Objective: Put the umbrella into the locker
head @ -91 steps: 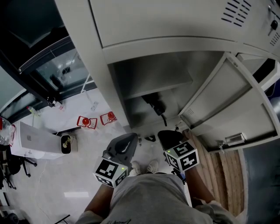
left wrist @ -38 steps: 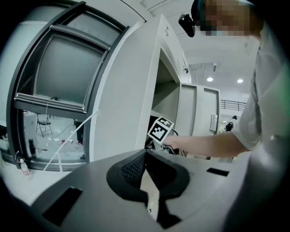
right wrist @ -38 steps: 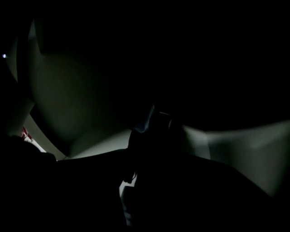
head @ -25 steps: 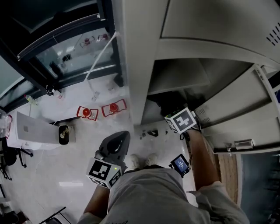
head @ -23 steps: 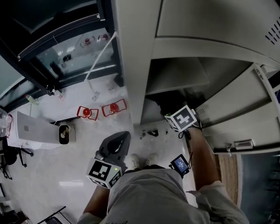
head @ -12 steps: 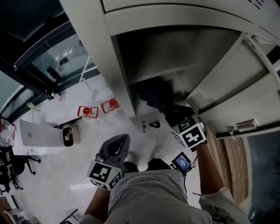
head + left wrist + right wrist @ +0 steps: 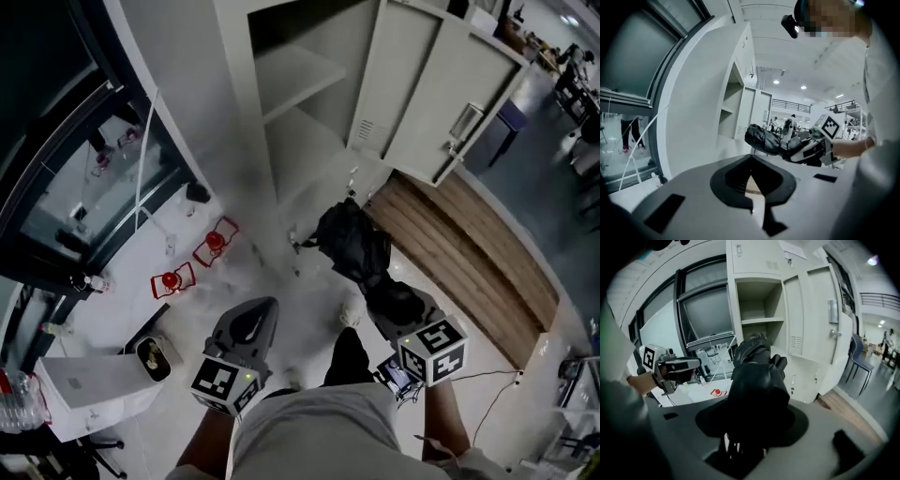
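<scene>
Before the open locker (image 7: pixel 292 79), right tongs (image 7: pixel 375 281) just closed round umbrella (image 7: pixel 349 242); left tongs (image 7: pixel 258 314) pinched.

Ahead-left of the left tongs (image 7: pixel 251 323) we see two red stands (image 7: pixel 215 242) on the pale floor (image 7: pixel 122 314), and past them a white cable (image 7: pixel 142 173) against a glass wall (image 7: pixel 66 178). Just left of those tongs a small tin (image 7: pixel 150 352) sits beside a white box (image 7: pixel 89 380). Right of the right tongs (image 7: pixel 380 286) run wooden planks (image 7: pixel 450 248). A blue chair (image 7: pixel 511 120) stands well beyond.
</scene>
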`<action>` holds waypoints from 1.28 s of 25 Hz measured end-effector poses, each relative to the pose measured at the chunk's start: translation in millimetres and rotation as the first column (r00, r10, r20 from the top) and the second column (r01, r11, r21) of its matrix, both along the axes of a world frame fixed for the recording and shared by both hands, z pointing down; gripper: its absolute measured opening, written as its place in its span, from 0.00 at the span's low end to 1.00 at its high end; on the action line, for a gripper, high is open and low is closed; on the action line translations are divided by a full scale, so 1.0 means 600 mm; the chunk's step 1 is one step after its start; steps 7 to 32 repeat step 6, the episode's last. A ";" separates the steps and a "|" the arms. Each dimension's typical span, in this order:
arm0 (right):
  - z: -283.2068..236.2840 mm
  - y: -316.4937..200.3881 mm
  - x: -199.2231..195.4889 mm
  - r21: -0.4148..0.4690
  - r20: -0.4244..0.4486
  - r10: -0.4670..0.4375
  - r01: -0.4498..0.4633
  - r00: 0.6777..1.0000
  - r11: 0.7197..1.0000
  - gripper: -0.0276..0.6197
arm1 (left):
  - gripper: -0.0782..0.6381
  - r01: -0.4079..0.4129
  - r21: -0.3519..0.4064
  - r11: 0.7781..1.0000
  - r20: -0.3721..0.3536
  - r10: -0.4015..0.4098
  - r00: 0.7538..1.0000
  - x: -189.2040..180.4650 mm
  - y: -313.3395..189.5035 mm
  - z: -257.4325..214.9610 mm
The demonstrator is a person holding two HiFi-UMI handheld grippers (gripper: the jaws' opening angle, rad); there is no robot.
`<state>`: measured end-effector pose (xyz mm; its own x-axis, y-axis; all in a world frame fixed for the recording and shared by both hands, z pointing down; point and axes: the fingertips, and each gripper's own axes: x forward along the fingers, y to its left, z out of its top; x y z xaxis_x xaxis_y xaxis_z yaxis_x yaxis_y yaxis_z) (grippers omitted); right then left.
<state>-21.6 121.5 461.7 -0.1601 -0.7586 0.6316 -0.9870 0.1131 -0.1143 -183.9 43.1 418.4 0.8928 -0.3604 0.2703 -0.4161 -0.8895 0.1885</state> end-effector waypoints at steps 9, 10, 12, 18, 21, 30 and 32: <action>0.017 0.149 -0.104 -0.037 0.086 0.072 -0.069 0.994 0.997 0.38 | 0.13 -0.080 -0.016 0.997 -0.016 0.080 0.997 -0.052 0.112 -0.002; 0.017 0.149 -0.104 -0.037 0.086 0.072 -0.069 0.994 0.997 0.38 | 0.13 -0.080 -0.016 0.997 -0.016 0.080 0.997 -0.052 0.112 -0.002; 0.017 0.149 -0.104 -0.037 0.086 0.072 -0.069 0.994 0.997 0.38 | 0.13 -0.080 -0.016 0.997 -0.016 0.080 0.997 -0.052 0.112 -0.002; 0.017 0.149 -0.104 -0.037 0.086 0.072 -0.069 0.994 0.997 0.38 | 0.13 -0.080 -0.016 0.997 -0.016 0.080 0.997 -0.052 0.112 -0.002; 0.017 0.149 -0.104 -0.037 0.086 0.072 -0.069 0.994 0.997 0.38 | 0.13 -0.080 -0.016 0.997 -0.016 0.080 0.997 -0.052 0.112 -0.002; 0.017 0.149 -0.104 -0.037 0.086 0.072 -0.069 0.994 0.997 0.38 | 0.13 -0.080 -0.016 0.997 -0.016 0.080 0.997 -0.052 0.112 -0.002; 0.017 0.149 -0.104 -0.037 0.086 0.072 -0.069 0.994 0.997 0.38 | 0.13 -0.080 -0.016 0.997 -0.016 0.080 0.997 -0.052 0.112 -0.002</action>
